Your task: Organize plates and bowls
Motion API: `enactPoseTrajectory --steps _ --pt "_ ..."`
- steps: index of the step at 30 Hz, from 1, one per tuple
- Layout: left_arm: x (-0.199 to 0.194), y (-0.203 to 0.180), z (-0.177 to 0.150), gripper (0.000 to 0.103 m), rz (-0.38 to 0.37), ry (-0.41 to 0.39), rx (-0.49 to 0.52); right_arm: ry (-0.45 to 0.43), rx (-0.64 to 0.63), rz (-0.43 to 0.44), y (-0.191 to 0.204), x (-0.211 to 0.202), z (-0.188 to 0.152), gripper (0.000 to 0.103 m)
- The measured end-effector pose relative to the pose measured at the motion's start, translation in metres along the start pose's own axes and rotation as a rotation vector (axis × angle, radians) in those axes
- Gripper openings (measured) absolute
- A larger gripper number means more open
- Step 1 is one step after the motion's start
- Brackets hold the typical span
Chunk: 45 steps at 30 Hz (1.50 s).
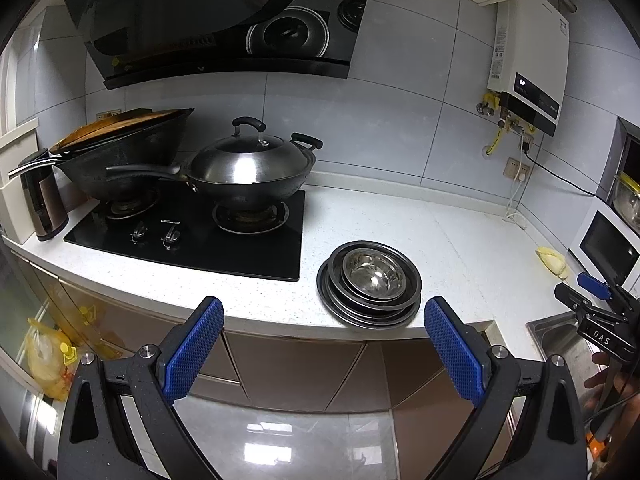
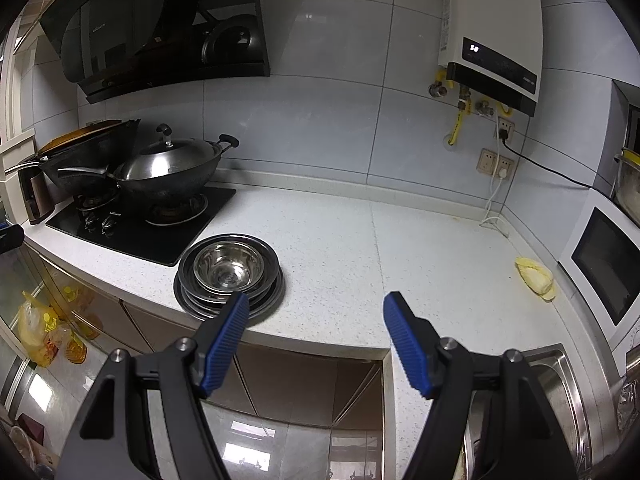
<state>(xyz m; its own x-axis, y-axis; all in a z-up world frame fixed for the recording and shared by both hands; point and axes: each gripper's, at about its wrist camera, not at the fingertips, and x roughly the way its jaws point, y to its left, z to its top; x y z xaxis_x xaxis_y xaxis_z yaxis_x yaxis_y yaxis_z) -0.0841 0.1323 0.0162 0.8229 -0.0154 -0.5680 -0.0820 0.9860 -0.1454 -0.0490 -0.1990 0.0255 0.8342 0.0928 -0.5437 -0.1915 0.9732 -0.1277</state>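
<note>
A stack of several steel plates [image 1: 352, 312] with a steel bowl [image 1: 374, 272] on top stands near the front edge of the white counter [image 1: 460, 240], right of the hob. It also shows in the right wrist view, plates [image 2: 192, 300] and bowl [image 2: 228, 266]. My left gripper [image 1: 323, 340] is open and empty, held off the counter's front edge just before the stack. My right gripper [image 2: 316, 332] is open and empty, to the right of the stack; it shows at the right edge of the left wrist view [image 1: 592, 304].
A black gas hob [image 1: 192, 236] carries a lidded wok [image 1: 244, 168] and a second wok [image 1: 120, 152]. A kettle [image 1: 42, 204] stands at far left. A yellow cabbage piece [image 2: 536, 278], a microwave [image 2: 604, 264] and a sink [image 2: 560, 392] are at the right.
</note>
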Motion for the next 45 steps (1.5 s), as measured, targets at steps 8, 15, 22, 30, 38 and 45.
enactPoseTrajectory --steps 8,15,22,30,38,45 --pt "0.005 -0.004 0.002 0.098 -0.003 0.008 0.005 0.002 0.000 0.000 -0.002 0.002 -0.001 0.069" --pt "0.005 -0.004 0.002 0.098 -0.002 0.008 0.006 0.004 -0.001 0.000 0.000 0.003 -0.002 0.069" --pt "0.006 -0.005 0.004 0.098 -0.004 0.010 0.000 0.007 -0.011 0.004 0.004 0.008 -0.004 0.069" --pt "0.003 -0.009 0.001 0.098 0.000 0.004 0.011 0.007 -0.009 0.001 0.008 0.008 -0.004 0.069" --pt "0.002 -0.013 -0.001 0.098 0.000 0.004 0.016 0.009 -0.010 0.003 0.008 0.007 -0.004 0.069" --pt "0.001 -0.014 0.000 0.098 -0.003 0.006 0.018 0.005 -0.006 -0.002 0.008 0.006 -0.006 0.069"
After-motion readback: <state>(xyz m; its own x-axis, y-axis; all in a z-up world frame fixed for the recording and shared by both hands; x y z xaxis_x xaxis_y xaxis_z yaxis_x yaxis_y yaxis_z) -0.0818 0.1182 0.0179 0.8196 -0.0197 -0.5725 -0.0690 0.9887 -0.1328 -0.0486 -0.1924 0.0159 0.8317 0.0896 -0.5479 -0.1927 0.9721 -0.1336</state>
